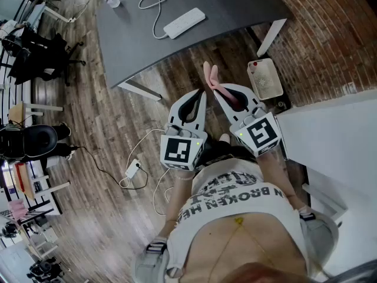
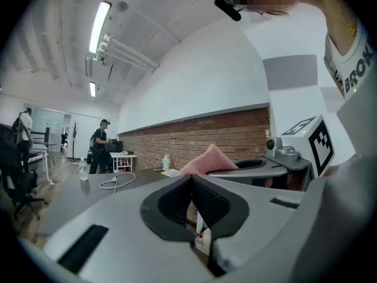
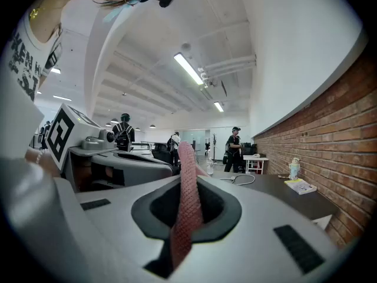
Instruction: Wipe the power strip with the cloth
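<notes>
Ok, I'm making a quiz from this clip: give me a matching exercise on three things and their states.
Things:
1 pink textured cloth
2 white oblong power strip
3 left claw

States:
a lying on the dark grey table
b shut, empty
c pinched in the right claw

Pairs: 1-c, 2-a, 3-b

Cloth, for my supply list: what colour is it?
The cloth is pink; the right gripper view shows it best.
</notes>
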